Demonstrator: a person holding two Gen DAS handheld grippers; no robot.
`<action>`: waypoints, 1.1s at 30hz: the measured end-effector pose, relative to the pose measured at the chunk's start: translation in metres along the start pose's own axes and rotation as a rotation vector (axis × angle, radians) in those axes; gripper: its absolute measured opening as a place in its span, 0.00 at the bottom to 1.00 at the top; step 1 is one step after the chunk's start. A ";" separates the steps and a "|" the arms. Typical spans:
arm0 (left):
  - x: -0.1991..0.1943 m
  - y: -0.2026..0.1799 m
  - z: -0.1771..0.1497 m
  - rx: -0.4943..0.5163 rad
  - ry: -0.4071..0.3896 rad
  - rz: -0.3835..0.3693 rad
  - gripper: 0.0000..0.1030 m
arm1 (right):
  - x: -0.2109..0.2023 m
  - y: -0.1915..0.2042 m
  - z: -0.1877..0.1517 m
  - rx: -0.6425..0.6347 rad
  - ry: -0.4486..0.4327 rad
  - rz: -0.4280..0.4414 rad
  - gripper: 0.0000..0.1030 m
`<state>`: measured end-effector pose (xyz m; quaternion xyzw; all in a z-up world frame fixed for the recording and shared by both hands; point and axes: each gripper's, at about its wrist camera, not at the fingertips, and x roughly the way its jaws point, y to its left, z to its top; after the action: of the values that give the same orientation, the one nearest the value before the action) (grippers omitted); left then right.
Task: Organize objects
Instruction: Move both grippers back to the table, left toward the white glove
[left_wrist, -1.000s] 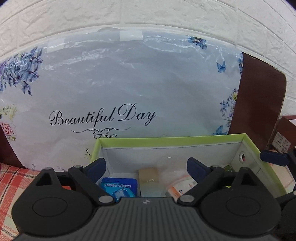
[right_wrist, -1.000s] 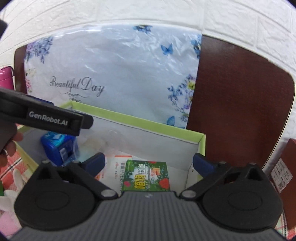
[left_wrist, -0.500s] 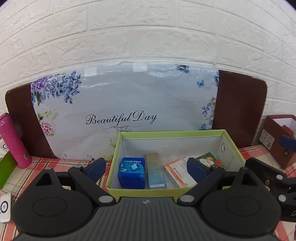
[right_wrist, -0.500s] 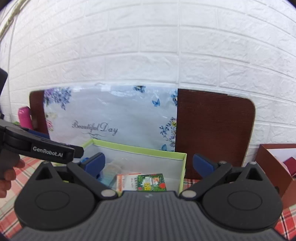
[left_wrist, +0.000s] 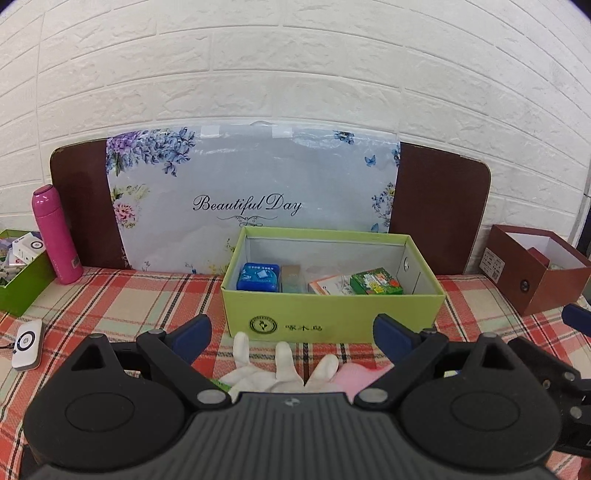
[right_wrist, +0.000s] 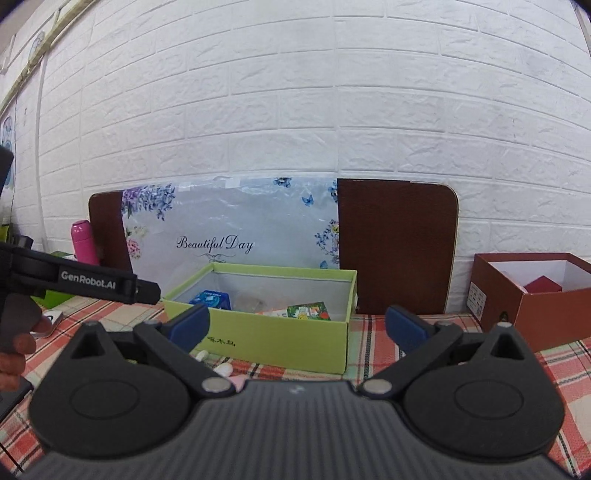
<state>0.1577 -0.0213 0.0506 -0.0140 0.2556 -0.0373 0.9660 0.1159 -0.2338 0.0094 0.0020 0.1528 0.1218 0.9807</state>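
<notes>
Lime-green cardboard box (left_wrist: 332, 314) sits open in the middle of the red-and-cream checked tabletop (left_wrist: 110, 306), and it already holds a blue packet (left_wrist: 258, 277) at its left, a small clear-wrapped tan box (left_wrist: 292, 277) beside that, an orange-and-white carton (left_wrist: 327, 285) and a green printed carton (left_wrist: 376, 282) toward its right. That part of the sorting looks done to me.

What I judge is left lies nearer: white cloth gloves (left_wrist: 280, 365) and something soft and pink (left_wrist: 360, 373) on the tabletop just in front of the box, half hidden under my left tool. Far left stand a pink flask (left_wrist: 55, 236) and another green box (left_wrist: 22, 280) with small items, with a white gadget (left_wrist: 27, 343) loose near it. Far right is a brown cardboard box (left_wrist: 535, 269), open too.

My left tongs (left_wrist: 291, 336) are spread wide and carry nothing, hanging over the gloves. My right tongs (right_wrist: 297, 326) are spread wide and bare as well, pointed at the green box's right end. I reckon the gloves come next.
</notes>
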 end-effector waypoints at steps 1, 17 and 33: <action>-0.003 -0.002 -0.005 0.004 0.005 -0.002 0.95 | -0.004 0.001 -0.004 0.004 0.002 -0.002 1.00; -0.017 -0.016 -0.076 0.064 0.064 -0.050 0.95 | -0.040 -0.005 -0.080 -0.042 0.088 -0.059 1.00; 0.041 -0.032 -0.102 0.144 0.159 -0.141 0.59 | 0.026 -0.007 -0.111 -0.201 0.225 -0.094 0.99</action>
<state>0.1403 -0.0576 -0.0567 0.0407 0.3262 -0.1243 0.9362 0.1086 -0.2376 -0.1041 -0.1169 0.2486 0.0898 0.9573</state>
